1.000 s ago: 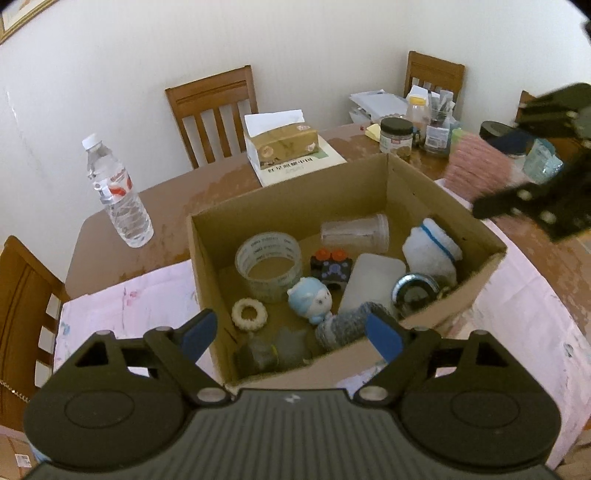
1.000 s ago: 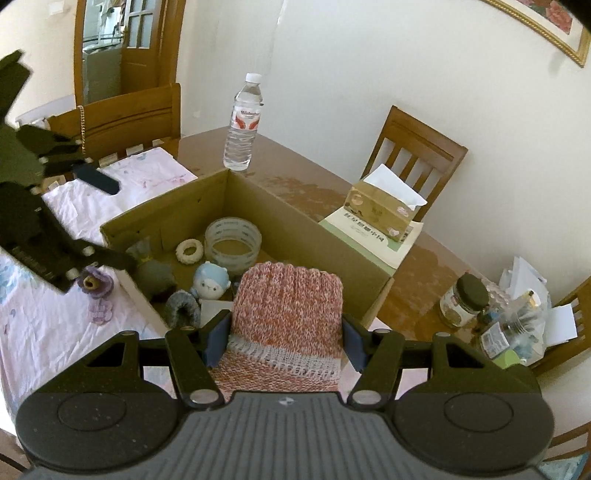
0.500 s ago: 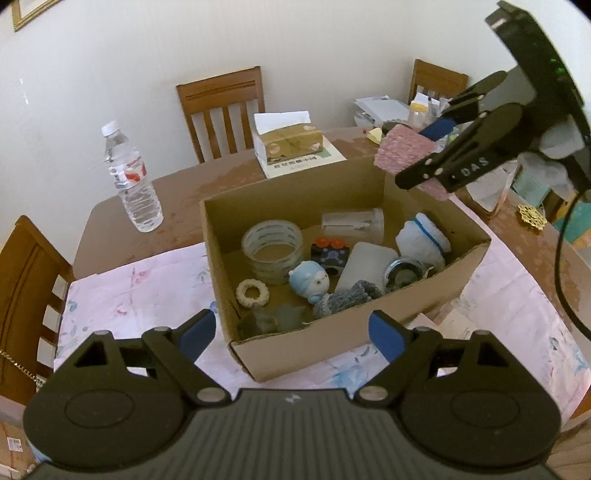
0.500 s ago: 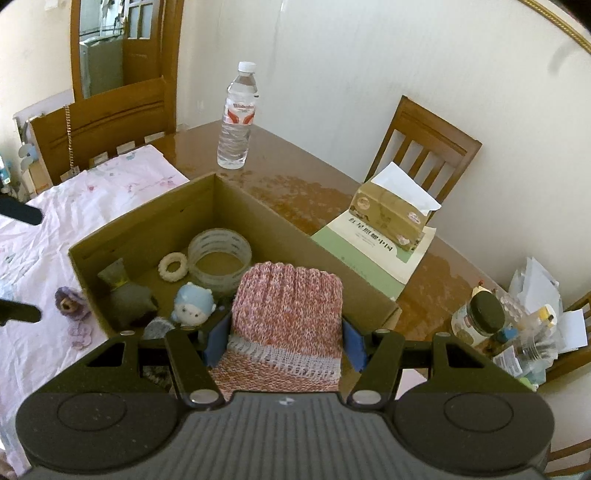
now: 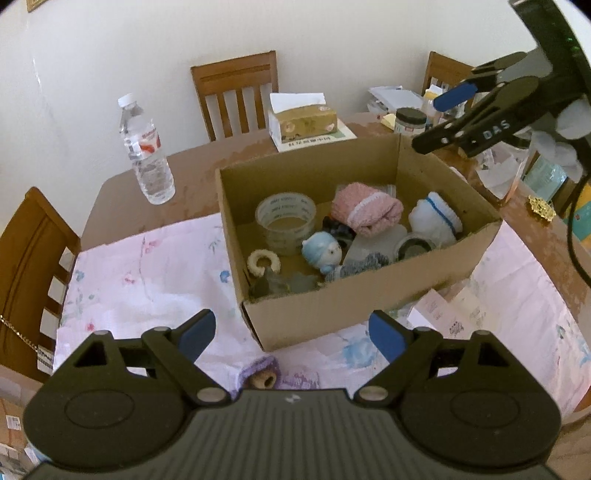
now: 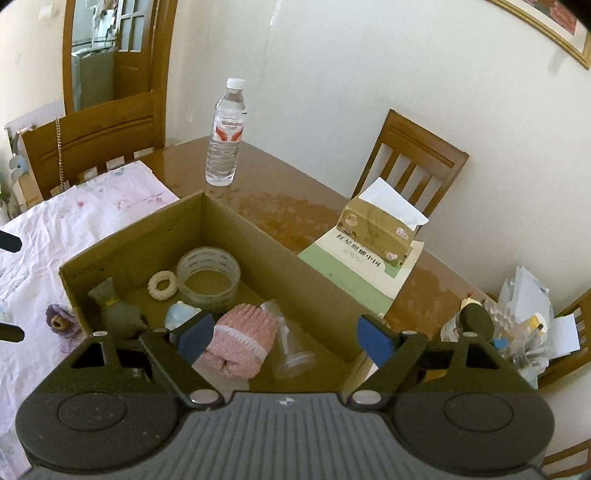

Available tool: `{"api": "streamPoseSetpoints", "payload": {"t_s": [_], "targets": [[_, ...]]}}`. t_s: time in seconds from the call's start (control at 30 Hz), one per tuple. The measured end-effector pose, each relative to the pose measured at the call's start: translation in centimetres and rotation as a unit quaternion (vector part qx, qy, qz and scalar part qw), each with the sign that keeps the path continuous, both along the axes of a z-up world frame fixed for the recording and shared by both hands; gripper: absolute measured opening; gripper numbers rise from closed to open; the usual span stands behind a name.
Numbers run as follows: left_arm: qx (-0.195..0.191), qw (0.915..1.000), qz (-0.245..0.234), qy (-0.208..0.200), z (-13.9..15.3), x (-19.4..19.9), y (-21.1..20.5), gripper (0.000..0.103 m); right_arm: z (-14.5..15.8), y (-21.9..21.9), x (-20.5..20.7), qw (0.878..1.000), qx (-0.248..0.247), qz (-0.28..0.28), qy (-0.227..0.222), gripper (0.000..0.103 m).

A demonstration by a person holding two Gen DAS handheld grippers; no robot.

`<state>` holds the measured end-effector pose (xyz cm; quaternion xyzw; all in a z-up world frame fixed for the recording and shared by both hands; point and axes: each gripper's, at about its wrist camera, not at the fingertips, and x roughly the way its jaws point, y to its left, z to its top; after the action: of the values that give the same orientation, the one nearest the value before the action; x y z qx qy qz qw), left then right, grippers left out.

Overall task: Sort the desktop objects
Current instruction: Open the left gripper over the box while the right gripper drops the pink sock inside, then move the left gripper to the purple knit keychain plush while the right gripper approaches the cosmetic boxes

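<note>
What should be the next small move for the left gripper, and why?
Probably lower the left gripper onto the purple knitted piece on the cloth just in front of the cardboard box and close on it. Its jaws are open and empty, and the pink knitted sock, just released as the right gripper opened, already lies in the box.

Home dining room, wooden table (image 6: 280,206), slatted chairs (image 5: 236,92), tissue box (image 6: 380,230), framed picture (image 6: 546,26)
</note>
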<state>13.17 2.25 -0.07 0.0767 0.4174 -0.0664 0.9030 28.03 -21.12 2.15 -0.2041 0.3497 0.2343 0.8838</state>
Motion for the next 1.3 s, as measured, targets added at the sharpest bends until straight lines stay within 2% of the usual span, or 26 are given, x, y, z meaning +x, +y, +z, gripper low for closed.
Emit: {"api": "streamPoseSetpoints", "payload": {"t_s": [0.3,0.73,1.07,1.3], "targets": [[-0.002,0.9998,0.012,0.014,-1.3,-1.2,0.4,0.09,0.1,-0.6,-2.9,1.0,0.019,0.01,0.002,0.09],[-0.017,0.9989,0.033,0.027,-3.2,-2.0,1.9,0.09,-0.1,-0.8,-7.7,0.998,0.053,0.016,-0.014,0.098],[-0.007,0.9988,0.037,0.032,-5.4,-1.6,3.0,0.09,-1.7,-0.5,-10.7,0.999,0.049,0.013,-0.013,0.099],[0.009,0.9992,0.02,0.035,-6.8,-0.9,3.4,0.09,-2.7,-0.5,-11.9,0.999,0.046,0.002,-0.005,0.099]]}}
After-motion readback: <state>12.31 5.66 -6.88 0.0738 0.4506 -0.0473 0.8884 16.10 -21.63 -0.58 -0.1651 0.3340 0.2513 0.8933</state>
